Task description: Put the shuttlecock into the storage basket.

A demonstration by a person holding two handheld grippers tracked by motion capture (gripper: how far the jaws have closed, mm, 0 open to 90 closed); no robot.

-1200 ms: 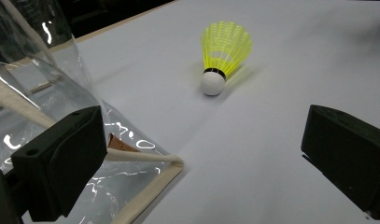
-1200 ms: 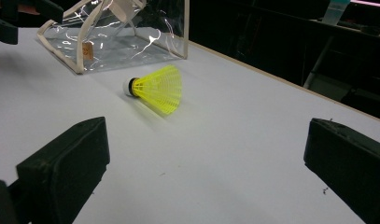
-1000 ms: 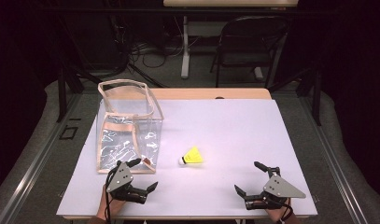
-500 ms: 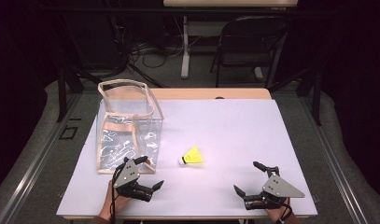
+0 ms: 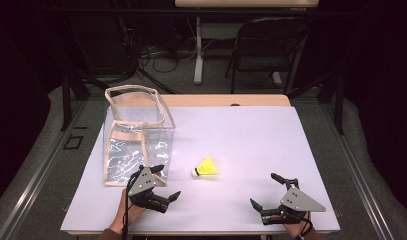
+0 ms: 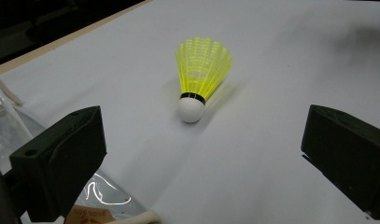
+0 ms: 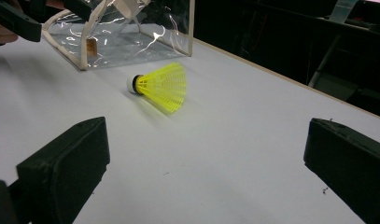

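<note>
The table [image 5: 251, 102] has a light wood top, and you can see a strip of that wood along its far edge. A big white sheet [image 5: 251, 145] covers almost all of it. A clear plastic bag [image 5: 136, 137] with cream edges stands on the sheet at the left side, with its open top facing up. A yellow shuttlecock [image 5: 206, 167] lies on its side near the middle, a little to the right of the bag and not touching it. Its white round tip points toward the bag. A few tiny dark specks sit on the sheet near the front right.
</note>
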